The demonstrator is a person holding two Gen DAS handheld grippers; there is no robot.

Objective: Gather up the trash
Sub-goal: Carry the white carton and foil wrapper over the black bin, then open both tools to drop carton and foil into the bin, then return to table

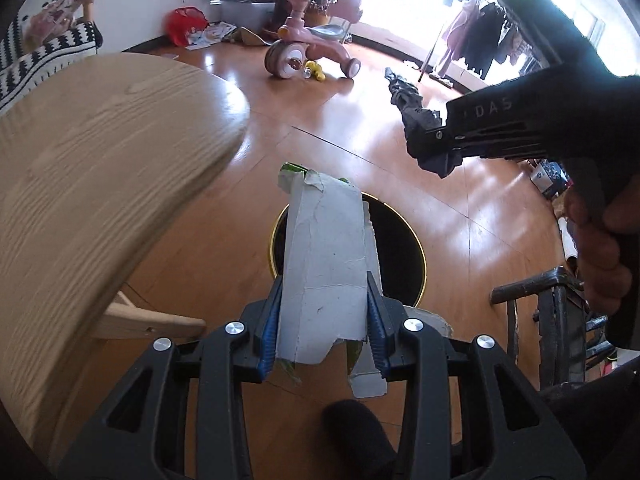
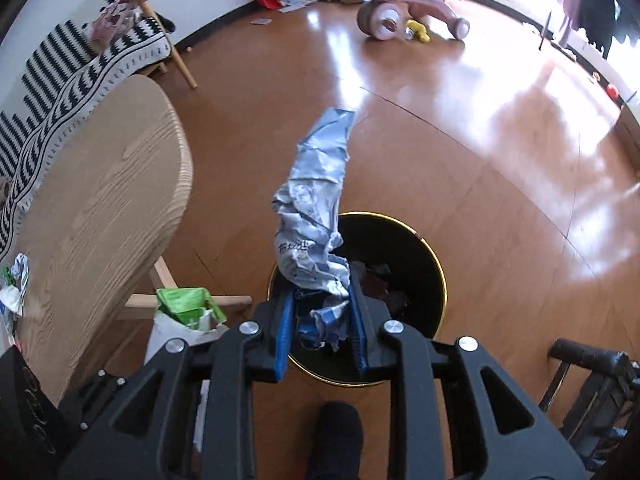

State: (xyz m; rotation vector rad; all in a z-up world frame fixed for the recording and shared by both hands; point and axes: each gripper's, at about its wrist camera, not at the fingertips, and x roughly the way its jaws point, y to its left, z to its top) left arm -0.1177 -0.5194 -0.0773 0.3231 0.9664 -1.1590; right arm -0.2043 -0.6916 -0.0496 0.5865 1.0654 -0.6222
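My left gripper (image 1: 324, 320) is shut on a flattened grey cardboard carton (image 1: 328, 256) with green print on its far side, held above the black gold-rimmed trash bin (image 1: 400, 248) on the floor. My right gripper (image 2: 322, 324) is shut on a crumpled blue-and-white plastic wrapper (image 2: 316, 208), held over the near rim of the same bin (image 2: 416, 264), which has some trash inside. The right gripper also shows in the left wrist view (image 1: 424, 136), up to the right. The carton's green side (image 2: 188, 304) shows at lower left in the right wrist view.
A round light-wood table (image 1: 88, 168) stands left of the bin, with more wrappers at its edge (image 2: 14, 284). A pink tricycle (image 1: 312, 48), a striped-cushion chair (image 2: 80, 64) and a dark chair (image 2: 592, 384) stand around on the wood floor.
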